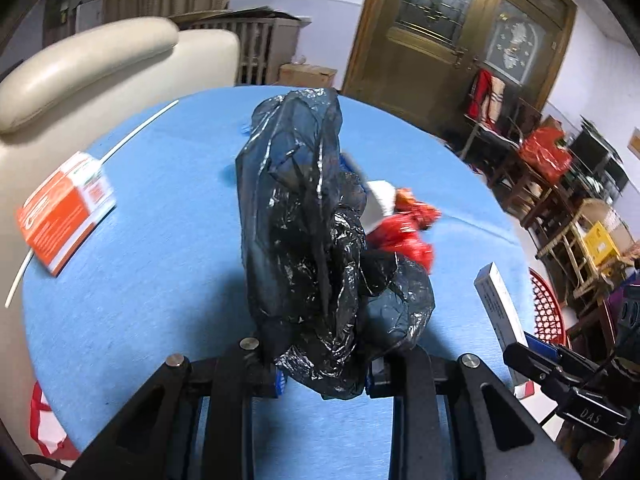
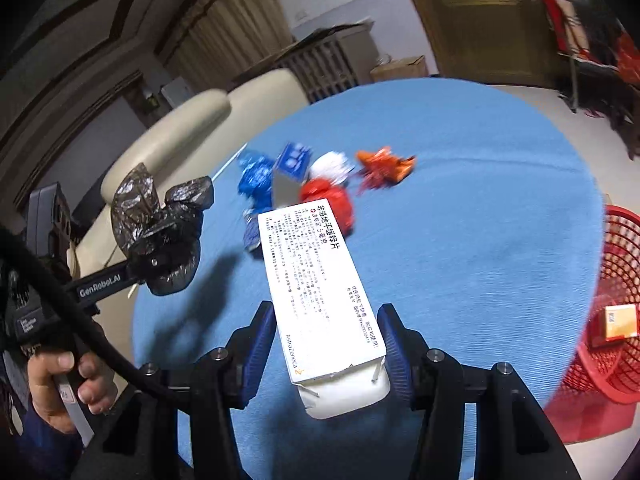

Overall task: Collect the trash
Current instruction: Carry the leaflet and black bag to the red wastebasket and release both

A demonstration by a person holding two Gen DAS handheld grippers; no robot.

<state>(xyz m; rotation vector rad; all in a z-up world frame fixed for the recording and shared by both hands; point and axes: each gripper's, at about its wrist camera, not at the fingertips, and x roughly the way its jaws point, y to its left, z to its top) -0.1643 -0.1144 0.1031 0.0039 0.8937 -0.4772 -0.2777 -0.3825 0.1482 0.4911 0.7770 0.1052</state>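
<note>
My left gripper point(image 2: 160, 268), marked "GenRobot.AI", is clamped on a black bag point(image 1: 320, 240) over the blue table point(image 1: 160, 200). My right gripper point(image 2: 328, 344) pinches a white "AstraZeneca" box point(image 2: 316, 280) near the table's right edge.

I count two grippers: my left gripper point(image 1: 326, 376) with one black plastic bag point(image 1: 320, 240) in it, my right gripper point(image 2: 326, 344) with one white medicine box point(image 2: 320, 292). On the blue table point(image 2: 460, 240) I see one orange-and-white box point(image 1: 66, 212) at the far left and one thin white stick point(image 1: 136, 130) beside it. In the middle lies crumpled trash: two blue wrappers point(image 2: 256, 176), one red point(image 2: 328, 200), one orange point(image 2: 384, 166), one white point(image 2: 332, 166). One red basket point(image 2: 612, 312) stands right, with one orange box point(image 2: 620, 322) inside.
</note>
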